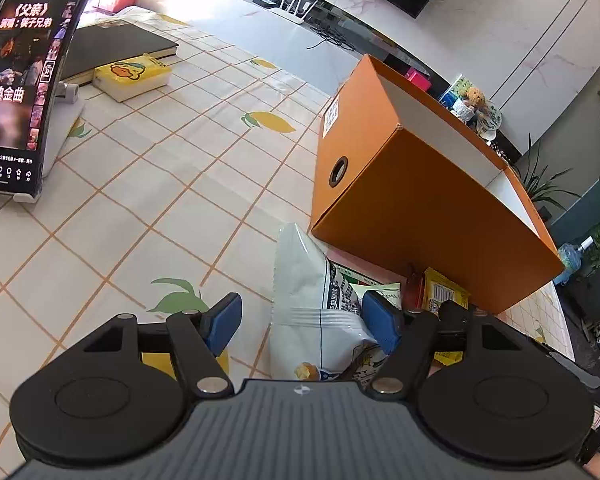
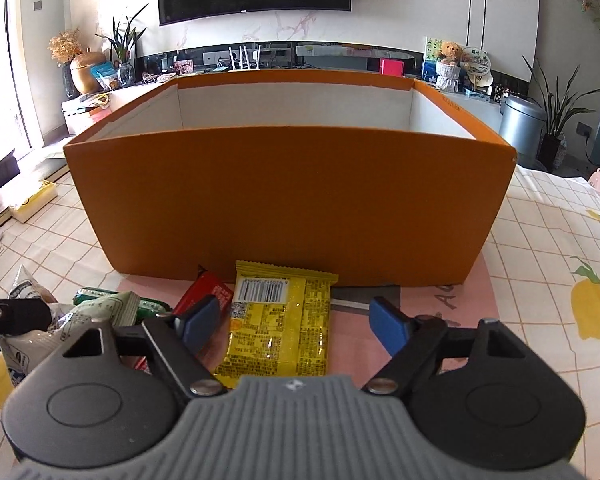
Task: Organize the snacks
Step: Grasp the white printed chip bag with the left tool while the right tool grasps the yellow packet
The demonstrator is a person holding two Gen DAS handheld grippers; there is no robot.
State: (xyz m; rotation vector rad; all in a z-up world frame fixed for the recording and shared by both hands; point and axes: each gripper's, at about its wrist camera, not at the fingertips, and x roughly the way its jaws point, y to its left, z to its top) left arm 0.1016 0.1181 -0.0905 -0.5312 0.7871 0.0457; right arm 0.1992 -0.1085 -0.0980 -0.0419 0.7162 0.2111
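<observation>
While my left tongs (image 1: 304, 322) stand spread around the white bag (image 1: 312, 300) and my right tongs (image 2: 294, 322) spread over the yellow packet (image 2: 278, 320) near the orange box (image 2: 288, 200), closing off-centre could let either slip

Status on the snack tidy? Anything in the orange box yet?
Done: nothing visible; the part of the orange box interior that shows is bare white wall, its floor is hidden. In hand: left gripper open around the white bag, right gripper open over the yellow packet; neither gripped. Left: those two plus the red packet and green packet, all on the table.
</observation>
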